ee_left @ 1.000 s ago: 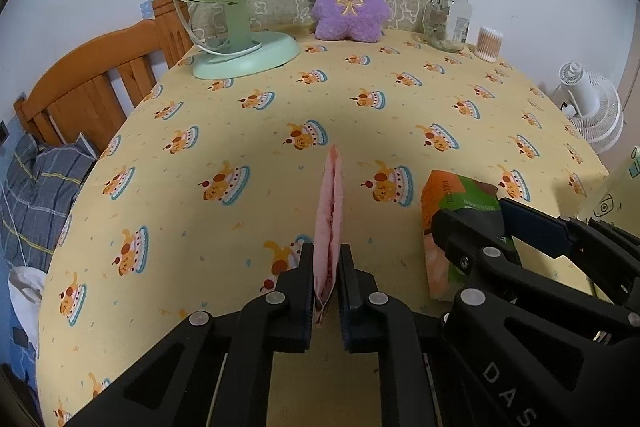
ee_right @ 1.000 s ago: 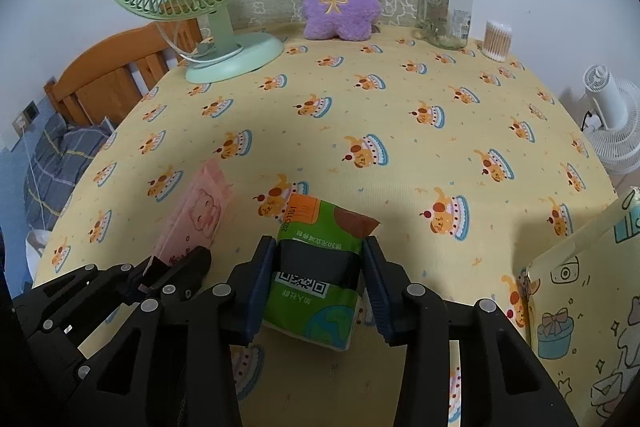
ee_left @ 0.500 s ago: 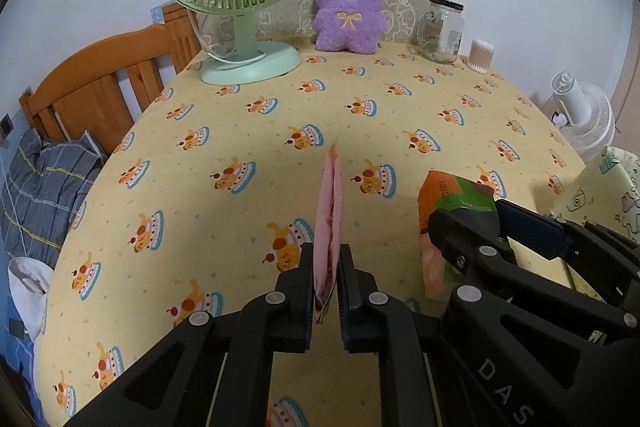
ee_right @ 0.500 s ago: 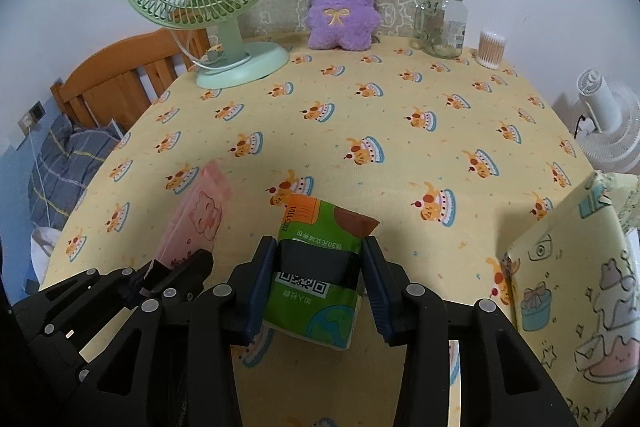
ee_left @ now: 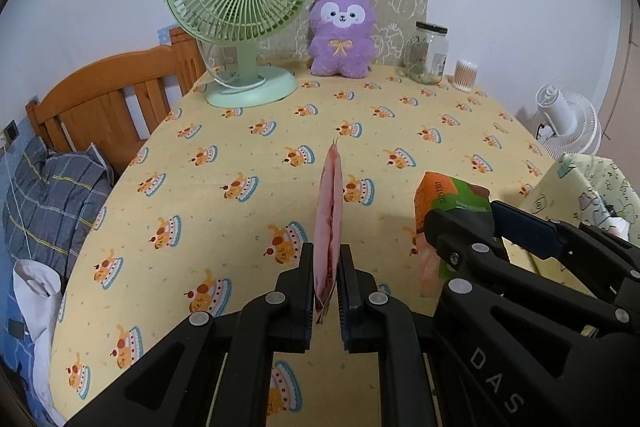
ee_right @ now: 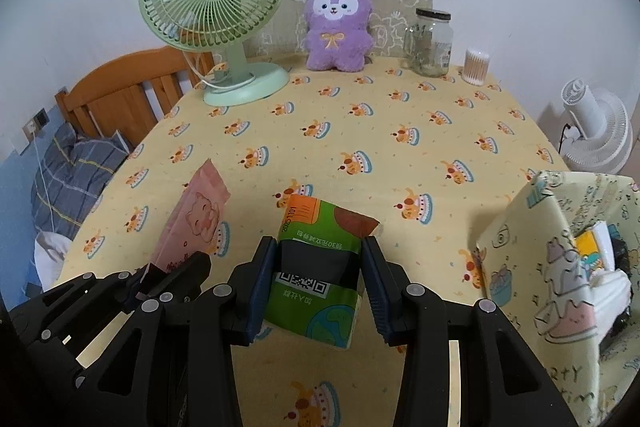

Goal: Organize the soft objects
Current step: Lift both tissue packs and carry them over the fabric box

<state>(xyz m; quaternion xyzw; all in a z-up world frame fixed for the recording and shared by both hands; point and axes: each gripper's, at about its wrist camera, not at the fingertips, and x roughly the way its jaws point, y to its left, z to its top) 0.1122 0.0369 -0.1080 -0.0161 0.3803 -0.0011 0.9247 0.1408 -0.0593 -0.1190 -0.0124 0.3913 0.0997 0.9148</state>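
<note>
My left gripper is shut on a thin pink packet, held edge-on above the table; its flat face with a pig drawing shows in the right wrist view. My right gripper is shut on a green tissue pack, also lifted; it shows in the left wrist view to the right of the pink packet. A yellow patterned gift bag stands open at the right with items inside. A purple plush bunny sits at the table's far edge.
A green desk fan stands at the far left of the yellow cake-print tablecloth. A glass jar and a cotton swab tub stand far right. A wooden bed frame is left; a white floor fan right.
Both grippers have risen and drawn back with their packs still held. The gift bag has come further into view at the right.
</note>
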